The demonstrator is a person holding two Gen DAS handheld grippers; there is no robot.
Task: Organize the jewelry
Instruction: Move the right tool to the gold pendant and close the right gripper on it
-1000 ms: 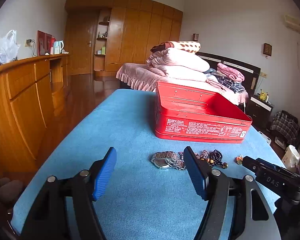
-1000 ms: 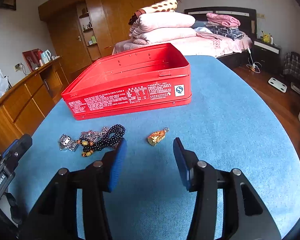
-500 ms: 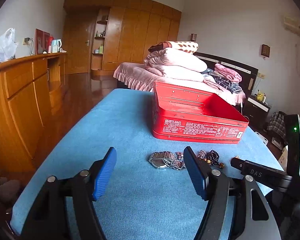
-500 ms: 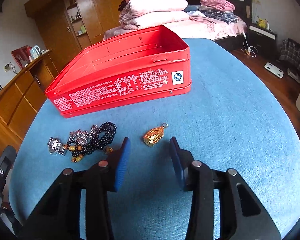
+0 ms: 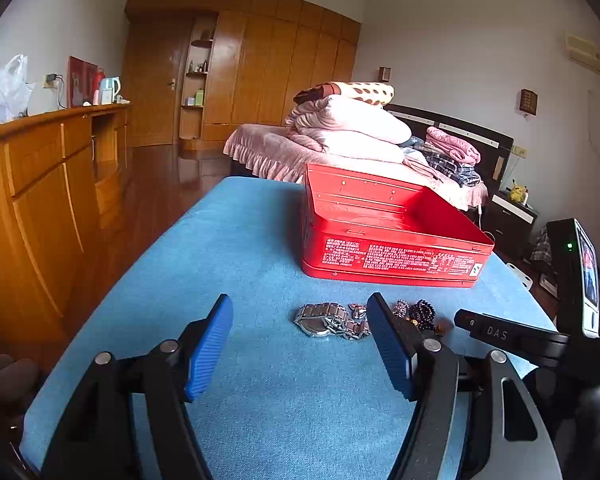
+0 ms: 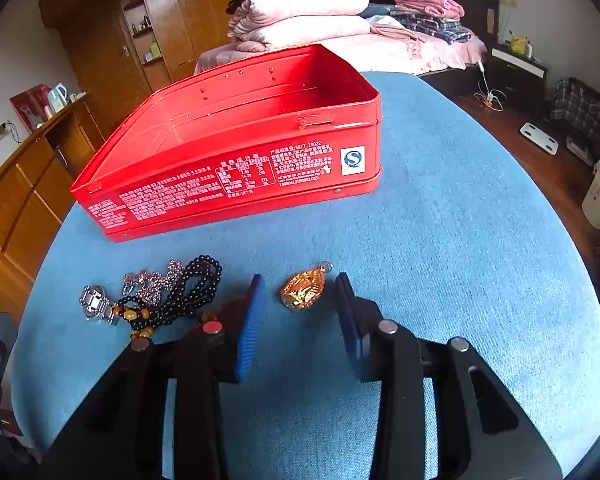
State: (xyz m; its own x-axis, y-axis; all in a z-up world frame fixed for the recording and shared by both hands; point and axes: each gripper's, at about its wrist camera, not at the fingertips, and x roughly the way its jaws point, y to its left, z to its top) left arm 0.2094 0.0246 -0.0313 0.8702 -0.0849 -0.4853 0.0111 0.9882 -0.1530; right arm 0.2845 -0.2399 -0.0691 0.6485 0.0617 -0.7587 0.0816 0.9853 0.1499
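1. Progress: as far as we see, nothing is sorted yet. The red tin [image 6: 236,152] stands open ahead of both claws, and the part of its inside that shows holds no jewelry.
2. Right claw [image 6: 300,312]: fingers apart, low over the blue surface [image 6: 459,264], straddling the gold pendant [image 6: 303,292]. The pendant lies between the two blue pads, just past the tips, closer to neither side that we can tell. No contact visible; not gripped.
3. Left of the right claw: the black bead bracelet [image 6: 188,292], a silver chain [image 6: 156,280] tangled with it, and the metal watch [image 6: 96,304] furthest left. All loose on the surface, touching or overlapping each other.
4. Left claw [image 5: 300,344]: fingers wide apart, holding nothing. The watch [image 5: 323,320] sits just ahead, between the tips and nearer the right finger; the beads [image 5: 419,312] lie beyond that finger, partly hidden.
5. Left to do, our read: close on the pendant, carry it forward into the tin, then watch, chain and beads. That is all four pieces.
6. Risk: the chain and beads are entangled, so one may drag the other.
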